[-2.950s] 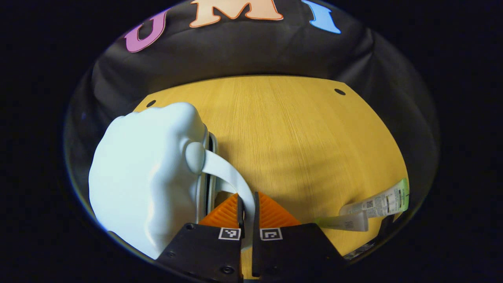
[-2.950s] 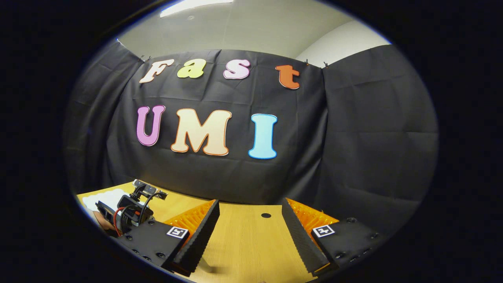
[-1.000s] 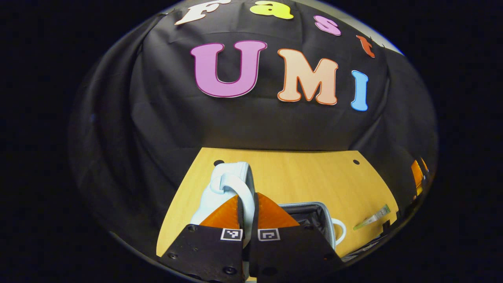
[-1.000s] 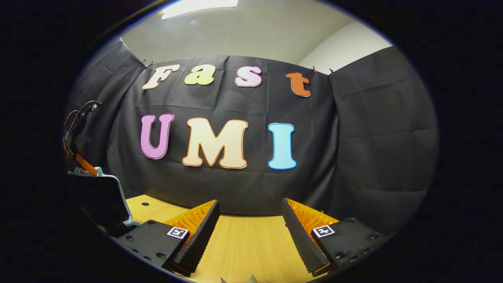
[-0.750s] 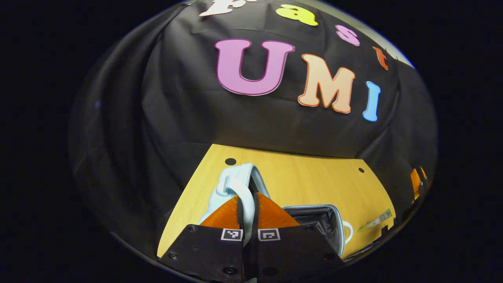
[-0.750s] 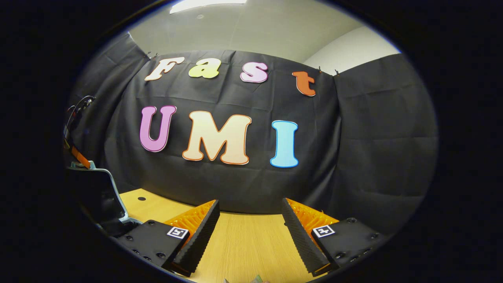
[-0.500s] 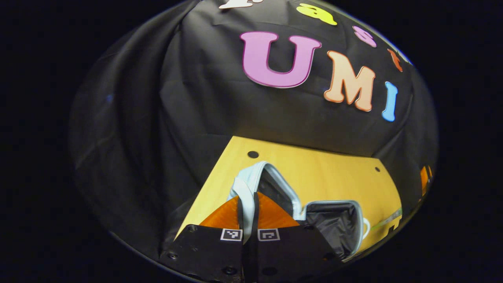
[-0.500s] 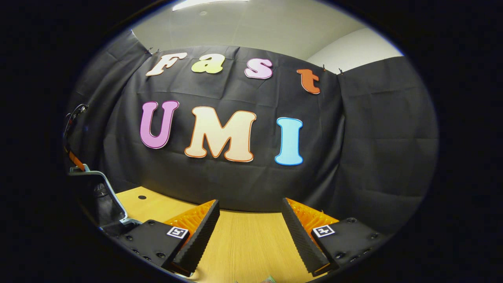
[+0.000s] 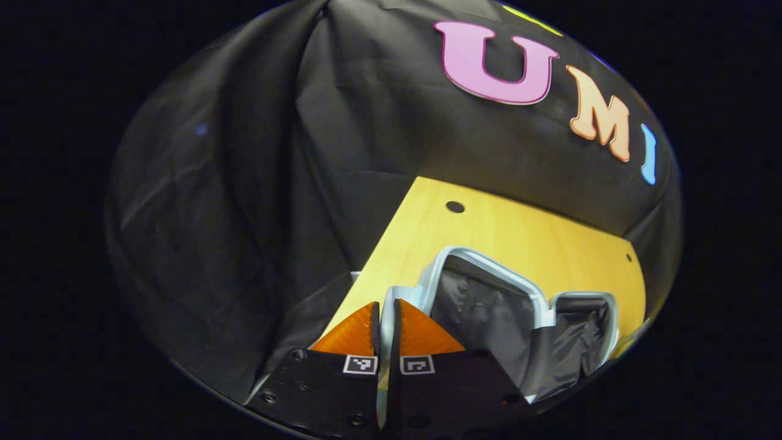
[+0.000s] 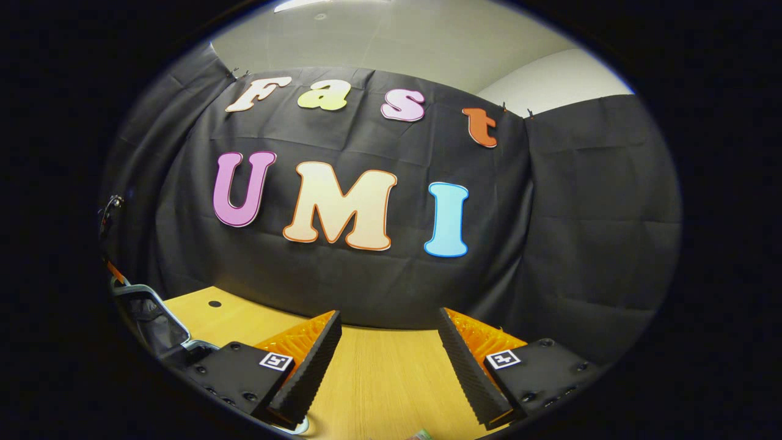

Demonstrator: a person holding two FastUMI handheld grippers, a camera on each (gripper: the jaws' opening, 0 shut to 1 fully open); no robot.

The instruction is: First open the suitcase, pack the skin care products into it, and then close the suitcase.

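Left gripper: near bottom centre, fingers closed together on a pale strap handle, both pressing on it. Suitcase: pale blue shell, lay opened on the wooden table, right of the gripper. Two halves showed side by side, each with a light rim and dark grey fabric lining; the larger half sat next to the gripper, the smaller farther right. Table: yellow wood, a round hole near its far left corner.
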